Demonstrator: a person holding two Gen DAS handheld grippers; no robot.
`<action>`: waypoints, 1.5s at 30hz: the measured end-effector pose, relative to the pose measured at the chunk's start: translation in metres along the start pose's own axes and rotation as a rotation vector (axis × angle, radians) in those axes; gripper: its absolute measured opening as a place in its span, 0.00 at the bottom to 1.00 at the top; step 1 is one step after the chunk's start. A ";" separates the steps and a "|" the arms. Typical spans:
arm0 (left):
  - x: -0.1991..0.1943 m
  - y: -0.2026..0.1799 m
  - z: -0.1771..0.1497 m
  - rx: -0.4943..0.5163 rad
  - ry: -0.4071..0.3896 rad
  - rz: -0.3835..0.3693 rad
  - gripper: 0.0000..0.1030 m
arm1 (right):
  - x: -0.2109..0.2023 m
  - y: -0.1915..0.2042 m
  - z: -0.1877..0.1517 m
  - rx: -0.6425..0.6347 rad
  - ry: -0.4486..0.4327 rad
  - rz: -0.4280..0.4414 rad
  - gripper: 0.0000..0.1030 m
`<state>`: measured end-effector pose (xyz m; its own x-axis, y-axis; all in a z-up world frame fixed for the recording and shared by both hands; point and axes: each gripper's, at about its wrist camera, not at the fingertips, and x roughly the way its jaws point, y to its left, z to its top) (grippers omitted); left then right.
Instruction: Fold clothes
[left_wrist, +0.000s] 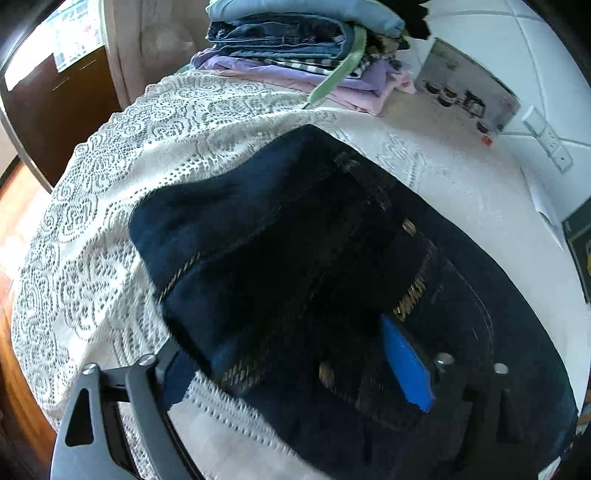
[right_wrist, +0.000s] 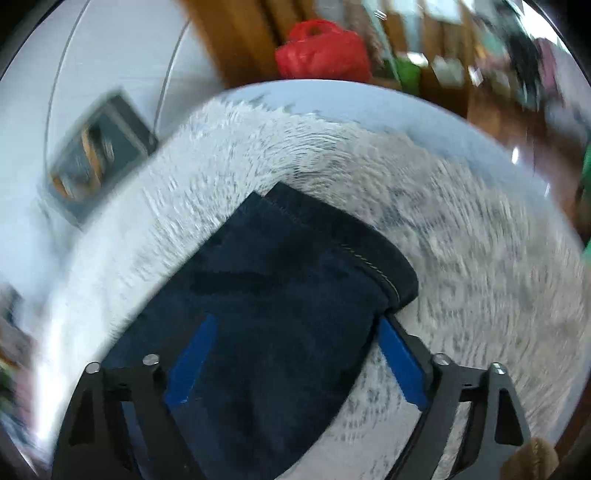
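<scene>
Dark blue jeans (left_wrist: 280, 251) lie on the white lace tablecloth (left_wrist: 122, 192), the waist part doubled over itself. My left gripper (left_wrist: 288, 365) is low over the jeans with its fingers wide apart; the blue pad of the right finger (left_wrist: 406, 369) shows, the left pad is under the denim fold. In the right wrist view, blurred by motion, a folded jeans leg (right_wrist: 291, 295) lies between the two blue pads (right_wrist: 192, 358) of my right gripper (right_wrist: 295, 354), which stand wide apart at either side of the cloth.
A stack of folded clothes (left_wrist: 295, 40) stands at the far end of the table. A picture card (left_wrist: 469, 88) leans on the white wall. A dark framed box (right_wrist: 99, 155) lies at the left, and a red bag (right_wrist: 321, 51) sits beyond the table edge.
</scene>
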<state>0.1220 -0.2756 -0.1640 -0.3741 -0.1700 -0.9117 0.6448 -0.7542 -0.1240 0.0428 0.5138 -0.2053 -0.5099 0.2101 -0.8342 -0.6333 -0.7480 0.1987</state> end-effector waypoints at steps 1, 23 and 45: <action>0.000 -0.001 0.002 -0.004 0.009 0.006 0.86 | 0.003 0.009 0.003 -0.052 0.002 -0.043 0.43; -0.133 -0.200 -0.104 0.755 -0.054 -0.182 0.58 | -0.083 0.218 -0.135 -0.660 0.270 0.485 0.47; -0.079 -0.118 -0.042 0.453 0.060 -0.054 0.74 | -0.081 0.279 -0.173 -0.645 0.499 0.753 0.55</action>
<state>0.1032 -0.1465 -0.0941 -0.3513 -0.0958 -0.9313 0.2641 -0.9645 -0.0004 0.0079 0.1791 -0.1715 -0.2536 -0.6044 -0.7553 0.2353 -0.7959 0.5579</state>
